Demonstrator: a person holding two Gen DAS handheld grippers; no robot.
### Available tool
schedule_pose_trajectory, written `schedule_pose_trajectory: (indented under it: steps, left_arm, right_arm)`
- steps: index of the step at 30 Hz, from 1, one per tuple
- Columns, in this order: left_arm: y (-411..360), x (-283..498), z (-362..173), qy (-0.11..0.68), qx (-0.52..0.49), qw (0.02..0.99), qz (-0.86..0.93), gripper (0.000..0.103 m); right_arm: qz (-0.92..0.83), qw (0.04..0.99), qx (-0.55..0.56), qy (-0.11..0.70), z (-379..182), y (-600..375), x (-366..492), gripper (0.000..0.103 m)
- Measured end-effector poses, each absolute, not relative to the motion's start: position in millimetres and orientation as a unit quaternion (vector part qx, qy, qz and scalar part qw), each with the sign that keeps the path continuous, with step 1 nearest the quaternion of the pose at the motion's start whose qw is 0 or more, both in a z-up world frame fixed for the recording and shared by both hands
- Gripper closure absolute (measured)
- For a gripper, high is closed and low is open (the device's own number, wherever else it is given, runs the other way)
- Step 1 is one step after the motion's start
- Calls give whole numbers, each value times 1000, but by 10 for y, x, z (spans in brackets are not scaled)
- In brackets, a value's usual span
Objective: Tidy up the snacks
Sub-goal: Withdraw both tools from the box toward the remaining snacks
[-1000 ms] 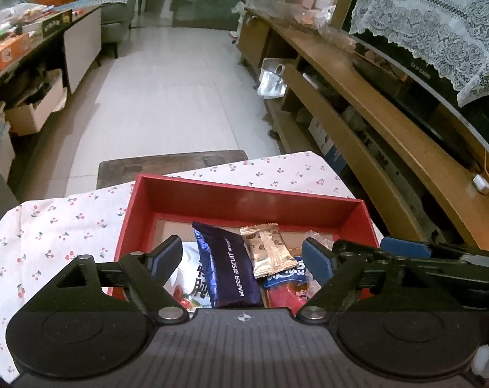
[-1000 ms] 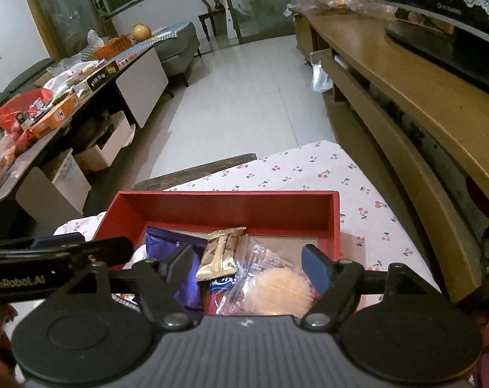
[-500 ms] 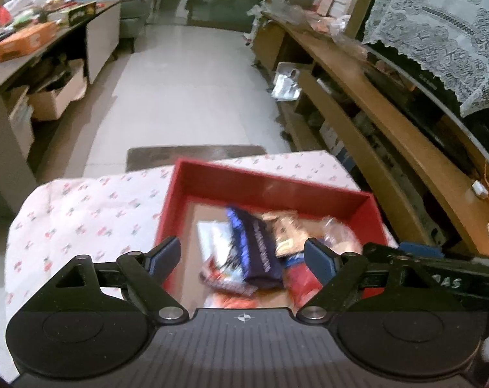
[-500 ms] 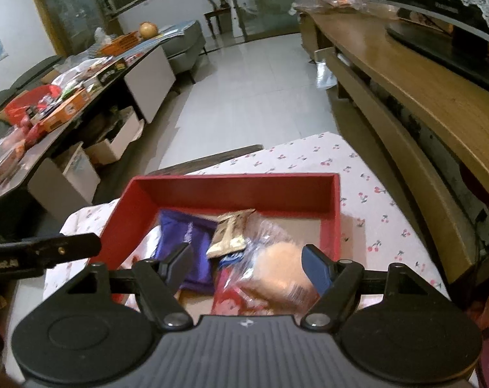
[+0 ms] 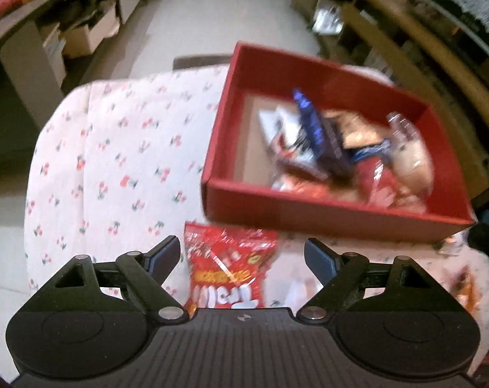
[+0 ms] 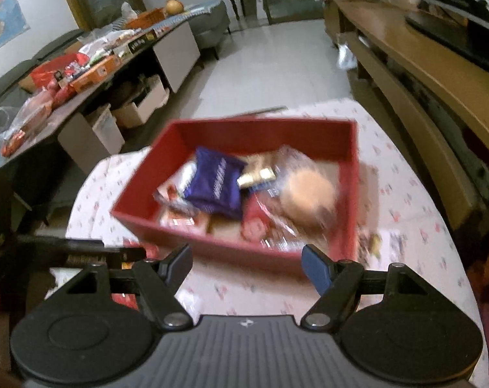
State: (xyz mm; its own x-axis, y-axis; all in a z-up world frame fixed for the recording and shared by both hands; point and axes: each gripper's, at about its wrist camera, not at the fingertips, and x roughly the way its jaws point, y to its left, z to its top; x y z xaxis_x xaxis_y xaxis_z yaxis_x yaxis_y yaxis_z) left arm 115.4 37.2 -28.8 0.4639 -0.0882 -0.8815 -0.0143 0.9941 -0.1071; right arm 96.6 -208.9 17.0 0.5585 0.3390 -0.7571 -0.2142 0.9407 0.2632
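A red box [image 5: 335, 216] [image 6: 195, 236] stands on a cherry-print tablecloth [image 5: 115, 148]. It holds several snacks, among them a dark blue wafer pack [image 5: 322, 135] [image 6: 215, 187] and a round cake in a clear bag [image 5: 409, 161] [image 6: 309, 190]. In front of the box a red snack bag [image 5: 228, 268] lies flat on the cloth. My left gripper [image 5: 242, 253] hangs open above this bag, its pads well clear of it. My right gripper [image 6: 246, 262] is open and empty, just short of the box's front wall. The picture is blurred.
Small loose wrappers [image 6: 373, 242] lie on the cloth right of the box. A long wooden shelf unit [image 6: 438, 74] runs along the right. A cluttered low table [image 6: 92, 64] with cardboard boxes [image 6: 140, 110] under it stands at the left, across tiled floor [image 6: 276, 55].
Both grippers have drawn back from over the box toward its near side. The left one has sunk and tipped downward, and the red bag has come into view between its fingers.
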Motion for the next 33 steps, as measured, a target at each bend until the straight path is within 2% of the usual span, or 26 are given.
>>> schedule_pose_trajectory:
  steps: [10, 15, 23, 30, 33]
  left_arm:
    - [319, 1140, -584, 553, -57, 831, -10, 16]
    - [252, 1045, -525, 554, -56, 830, -27, 31]
    - [256, 927, -465, 555, -62, 829, -45, 41]
    - [163, 867, -491, 555, -46, 829, -55, 41]
    - [136, 877, -493, 554, -46, 829, -56, 36]
  right_arm:
    - [60, 867, 118, 480, -72, -2767, 653, 27]
    - [24, 850, 125, 511, -236, -2858, 621, 27]
    - [-18, 824, 166, 541, -433, -2895, 486, 27]
    - [-24, 800, 222, 557, -585, -2974, 547, 25]
    - [-25, 790, 244, 562, -673, -2948, 649, 16]
